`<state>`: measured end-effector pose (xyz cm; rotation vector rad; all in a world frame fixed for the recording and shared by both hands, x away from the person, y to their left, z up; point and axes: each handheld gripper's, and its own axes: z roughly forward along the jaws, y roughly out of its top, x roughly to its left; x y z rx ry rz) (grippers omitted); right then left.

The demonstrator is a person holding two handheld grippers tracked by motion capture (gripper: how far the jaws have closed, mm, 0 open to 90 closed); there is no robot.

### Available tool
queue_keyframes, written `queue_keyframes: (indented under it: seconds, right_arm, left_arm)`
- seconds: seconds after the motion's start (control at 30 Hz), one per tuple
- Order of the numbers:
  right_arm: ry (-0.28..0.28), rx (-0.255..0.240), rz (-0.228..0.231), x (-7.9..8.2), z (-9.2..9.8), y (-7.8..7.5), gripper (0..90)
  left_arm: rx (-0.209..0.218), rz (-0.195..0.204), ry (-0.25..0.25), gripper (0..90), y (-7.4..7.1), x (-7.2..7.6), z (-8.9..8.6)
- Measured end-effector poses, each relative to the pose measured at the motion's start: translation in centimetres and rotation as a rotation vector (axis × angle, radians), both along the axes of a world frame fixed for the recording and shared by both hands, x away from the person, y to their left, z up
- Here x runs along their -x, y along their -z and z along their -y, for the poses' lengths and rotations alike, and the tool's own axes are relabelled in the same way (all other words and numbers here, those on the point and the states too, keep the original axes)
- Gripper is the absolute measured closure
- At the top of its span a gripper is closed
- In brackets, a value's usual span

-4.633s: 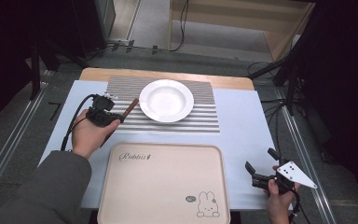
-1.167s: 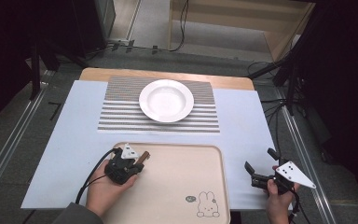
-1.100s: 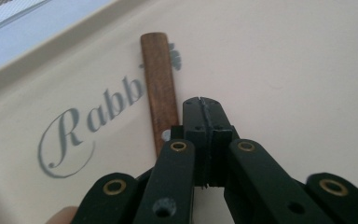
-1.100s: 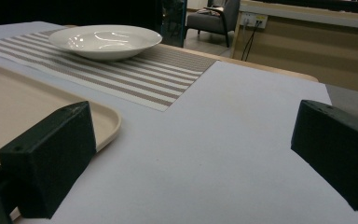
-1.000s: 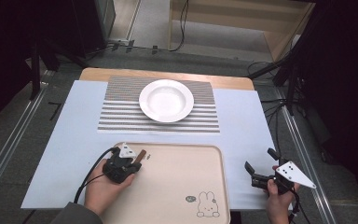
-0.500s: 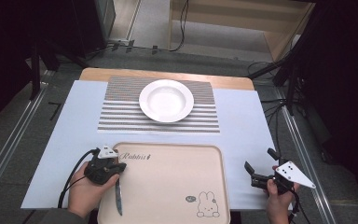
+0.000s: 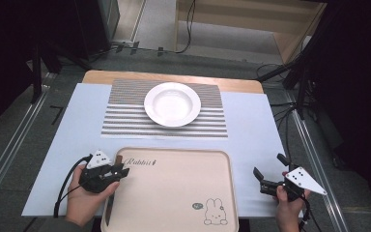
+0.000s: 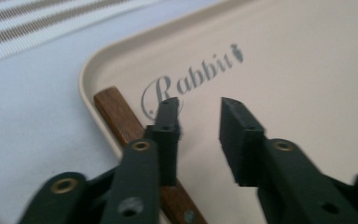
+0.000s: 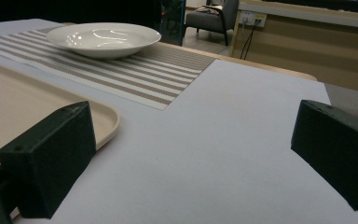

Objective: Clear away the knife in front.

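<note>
Releasing a wooden-handled knife (image 8: 129, 125) along the left edge of the tray (image 7: 183, 159), the person's left gripper (image 7: 118, 173) has just been opening its jaws, which now stand partly apart with nothing between them; in the left gripper view the brown handle lies below and just beside the left jaw, flat against the tray's left rim near its far left corner. The step looks like setting the utensil down in the tray, and doing it well probably means opening a little more and drawing straight back from the handle, so that the jaw does not catch it and drag it off the rim. The right gripper (image 7: 263, 180) rests off the tray's right edge, its jaws wide open and empty. Farther back, a white bowl (image 7: 172, 103) sits on the striped placemat (image 7: 125, 121). From above, the knife shows as a thin dark line beside the hand (image 7: 84, 203), its blade hard to make out; the lower end is cut off at the frame's bottom edge.
</note>
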<state>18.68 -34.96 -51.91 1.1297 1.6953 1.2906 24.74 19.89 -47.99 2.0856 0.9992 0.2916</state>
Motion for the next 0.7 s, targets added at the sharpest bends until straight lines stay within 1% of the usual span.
queue_keyframes:
  seconds: [0.03,0.07,0.1,0.13,0.17,0.2,0.23,0.27,0.3,0.33,0.37,0.4,0.43,0.47,0.5,0.53,0.57,0.6,0.67,0.7]
  right_arm:
    - [0.000,0.000,0.000,0.0,0.0,0.0,0.0]
    - [0.000,0.000,0.000,0.0,0.0,0.0,0.0]
    - [0.000,0.000,0.000,0.0,0.0,0.0,0.0]
    - [0.000,0.000,0.000,0.0,0.0,0.0,0.0]
    - [0.000,0.000,0.000,0.0,0.0,0.0,0.0]
    - [0.000,0.000,0.000,0.0,0.0,0.0,0.0]
    - [0.000,0.001,0.000,0.0,0.0,0.0,0.0]
    - [0.000,0.000,0.000,0.0,0.0,0.0,0.0]
    - [0.000,0.000,0.000,0.0,0.0,0.0,0.0]
    - [0.000,0.000,0.000,0.0,0.0,0.0,0.0]
    - [0.000,0.000,-0.001,0.0,0.0,0.0,0.0]
    - [0.000,0.002,0.000,0.0,0.0,0.0,0.0]
    - [0.000,0.002,0.000,0.0,0.0,0.0,0.0]
    - [0.000,0.003,0.000,0.0,0.0,0.0,0.0]
    - [0.001,0.001,-0.001,0.0,0.0,0.0,0.0]
    - [0.000,0.002,0.000,0.0,0.0,0.0,0.0]
    - [0.000,0.001,0.000,0.0,0.0,0.0,0.0]
    - [0.001,0.002,0.000,0.0,0.0,0.0,0.0]
    - [0.001,0.002,-0.001,0.0,0.0,0.0,0.0]
    - [0.001,0.003,0.000,0.0,0.0,0.0,0.0]
  left_arm:
    - [0.003,0.016,-0.001,57.4,-0.1,0.1,-0.1]
    - [0.003,0.016,-0.001,52.8,-0.1,0.1,-0.1]
    - [0.030,0.039,-0.003,48.6,-0.3,0.2,-0.3]
    - [0.030,0.039,-0.003,45.9,-0.3,0.2,-0.3]
    - [0.058,0.056,-0.005,43.1,-0.4,0.3,-0.5]
    - [0.058,0.056,-0.005,41.1,-0.4,0.3,-0.5]
    - [0.073,0.065,-0.007,41.1,-0.5,0.3,-0.7]
    - [0.102,0.079,-0.012,36.1,-0.6,0.4,-1.0]
    - [0.102,0.079,-0.012,31.2,-0.6,0.4,-1.0]
    - [0.110,0.086,-0.021,31.2,-0.7,0.4,-1.1]
    - [0.114,0.094,-0.023,27.1,-0.8,0.4,-1.2]
    - [0.130,0.116,-0.024,20.6,-0.9,0.6,-1.5]
    - [0.130,0.116,-0.024,18.4,-0.9,0.6,-1.5]
    - [0.139,0.123,-0.018,18.4,-1.0,0.6,-1.7]
    - [0.155,0.137,-0.020,12.1,-1.1,0.7,-2.0]
    - [0.163,0.142,-0.015,11.8,-1.2,0.8,-2.1]
    - [0.175,0.148,-0.015,9.5,-1.2,0.8,-2.4]
    - [0.180,0.156,-0.016,6.5,-1.3,0.8,-2.5]
    - [0.186,0.158,-0.014,0.1,-1.3,0.8,-2.7]
    - [0.194,0.163,-0.013,0.0,-1.3,0.9,-3.0]
